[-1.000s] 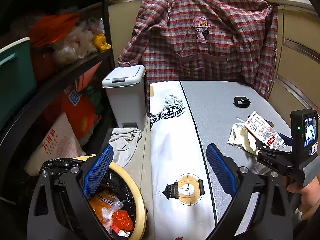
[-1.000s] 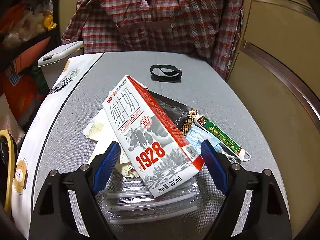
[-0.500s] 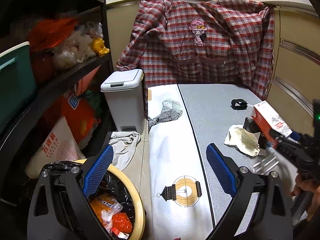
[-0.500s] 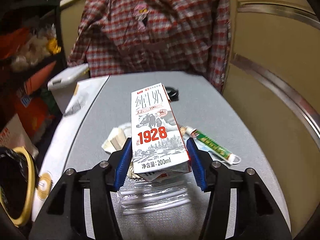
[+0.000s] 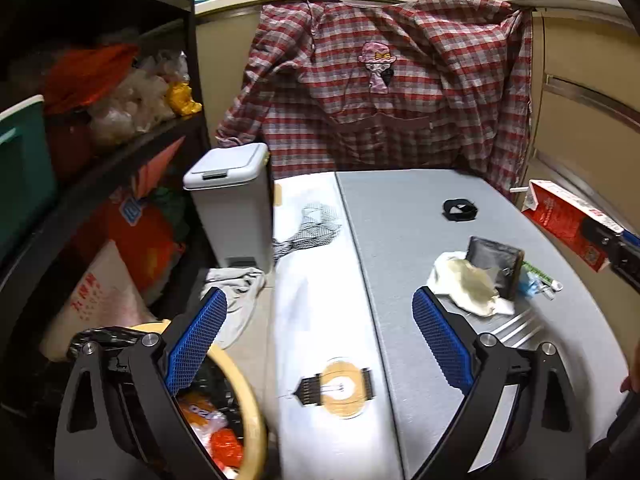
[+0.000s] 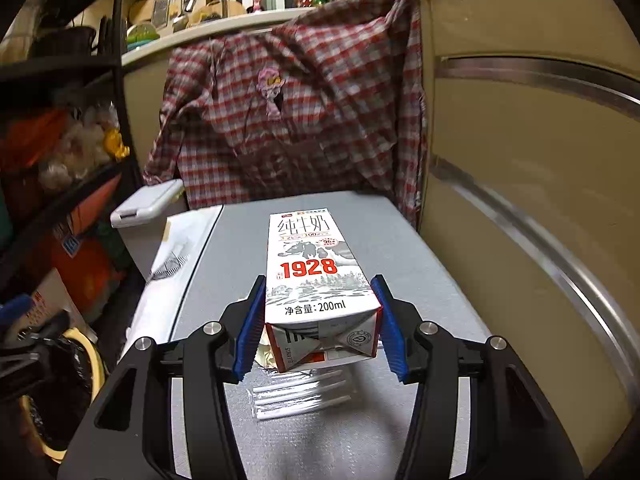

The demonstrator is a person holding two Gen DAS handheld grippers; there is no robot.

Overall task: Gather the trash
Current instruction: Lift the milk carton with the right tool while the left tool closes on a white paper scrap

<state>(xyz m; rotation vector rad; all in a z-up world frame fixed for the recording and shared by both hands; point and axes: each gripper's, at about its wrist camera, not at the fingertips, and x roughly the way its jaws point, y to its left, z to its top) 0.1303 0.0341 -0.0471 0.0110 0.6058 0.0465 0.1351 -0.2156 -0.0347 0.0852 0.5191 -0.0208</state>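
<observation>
A white and red milk carton (image 6: 308, 248) marked 1928 is held above the grey table (image 6: 400, 240), with my right gripper (image 6: 319, 292) shut on its lower sides. The left wrist view catches the carton (image 5: 560, 220) raised at the right edge. My left gripper (image 5: 318, 300) is open and holds nothing; it hangs between the table edge and a yellow-rimmed trash bin (image 5: 248, 408) lined with a black bag and holding wrappers. On the table lie a crumpled tissue (image 5: 468, 284), a dark packet (image 5: 494, 256), a green tube (image 5: 540, 274) and clear plastic packaging (image 6: 300, 396).
A plaid shirt (image 5: 380, 100) hangs behind the table. A white lidded bin (image 5: 230, 200) stands on the floor left of it, with a grey cloth (image 5: 240, 292) at its foot. A black shelf (image 5: 120, 152) packed with bags is at the left. A black band (image 5: 460, 210) lies far on the table.
The right gripper closed on the milk carton and lifted it off the pile, turning it straight. The left gripper stayed about where it was, open.
</observation>
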